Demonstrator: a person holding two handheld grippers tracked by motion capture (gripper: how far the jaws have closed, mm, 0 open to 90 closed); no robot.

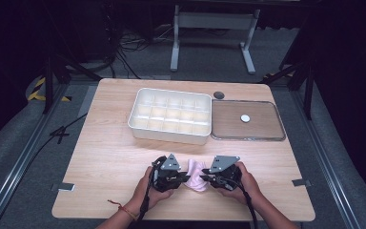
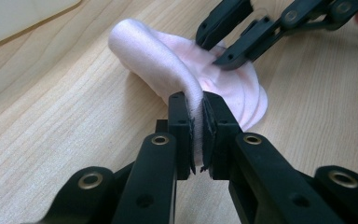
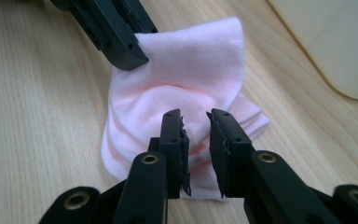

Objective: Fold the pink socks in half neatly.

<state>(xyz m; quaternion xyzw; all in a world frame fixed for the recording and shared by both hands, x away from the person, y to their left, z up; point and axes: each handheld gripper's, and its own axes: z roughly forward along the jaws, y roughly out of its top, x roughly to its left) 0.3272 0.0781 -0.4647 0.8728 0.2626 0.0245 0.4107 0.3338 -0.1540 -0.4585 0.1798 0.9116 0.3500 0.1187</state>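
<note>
L claw (image 2: 197, 122) hiding pink cloth (image 2: 168, 60) edge

Wooden table (image 1: 109, 162): sock (image 1: 196, 175), organizer (image 1: 170, 115), tray (image 1: 248, 137)

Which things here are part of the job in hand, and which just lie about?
In the job: folded pale pink cloth; left gripper, shut on it; right gripper, open over it.
Lying about: white compartment tray; clear flat lid; small white disc.

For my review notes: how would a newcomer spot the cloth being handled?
On the light wooden table, look at the near edge, in front of the white compartmented plastic tray. Between the two black grippers lies a small pale pink folded fabric piece, the only soft thing there.
</note>
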